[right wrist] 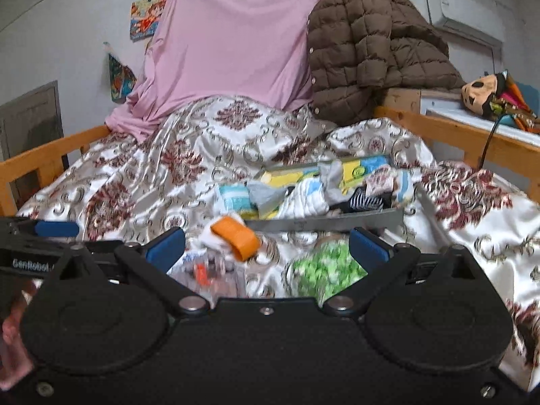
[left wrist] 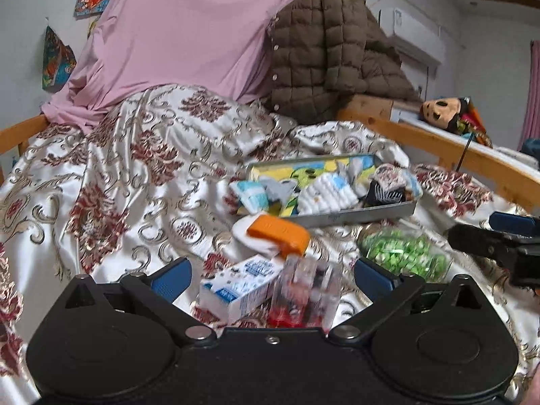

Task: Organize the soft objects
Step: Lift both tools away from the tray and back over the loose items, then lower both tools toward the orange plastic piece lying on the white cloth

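A grey metal tray [left wrist: 354, 215] with a cartoon-print bottom lies on the patterned bedspread and holds several rolled socks, among them a white one [left wrist: 325, 191] and a black striped one [left wrist: 384, 193]. The tray also shows in the right wrist view [right wrist: 324, 224]. A light blue sock [left wrist: 251, 195] hangs over its left end. My left gripper [left wrist: 271, 276] is open over a white-blue carton [left wrist: 236, 285] and a clear plastic box [left wrist: 305, 295]. My right gripper [right wrist: 266, 246] is open above a green candy bag [right wrist: 324, 266].
An orange-and-white object [left wrist: 276, 233] lies in front of the tray. The candy bag [left wrist: 405, 249] is to its right. A pink sheet [left wrist: 182, 33] and a brown quilted jacket [left wrist: 330, 54] hang behind the bed. Wooden rails [left wrist: 438, 148] edge the bed. A doll [left wrist: 445, 111] lies at the right.
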